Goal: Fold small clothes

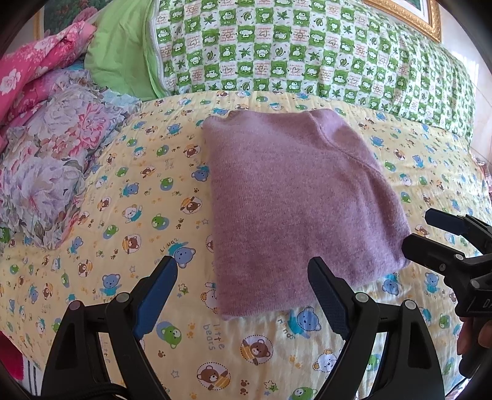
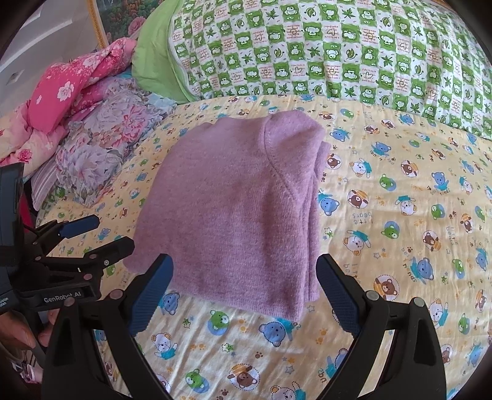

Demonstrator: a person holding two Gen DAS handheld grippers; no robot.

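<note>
A small purple knit sweater (image 1: 295, 197) lies folded into a neat rectangle on the yellow bear-print sheet (image 1: 138, 190); it also shows in the right wrist view (image 2: 233, 203). My left gripper (image 1: 243, 277) is open and empty, hovering just in front of the sweater's near edge. My right gripper (image 2: 244, 277) is open and empty, also just short of the near edge. The right gripper shows in the left wrist view (image 1: 430, 234) beside the sweater's right corner. The left gripper shows in the right wrist view (image 2: 101, 234) beside its left corner.
A green checked quilt (image 1: 307, 52) lies across the back of the bed. A floral pillow (image 1: 52, 160) and pink floral bedding (image 1: 37, 61) are piled at the left. A gold picture frame (image 1: 409, 15) hangs behind. The yellow sheet (image 2: 399, 215) stretches to the right.
</note>
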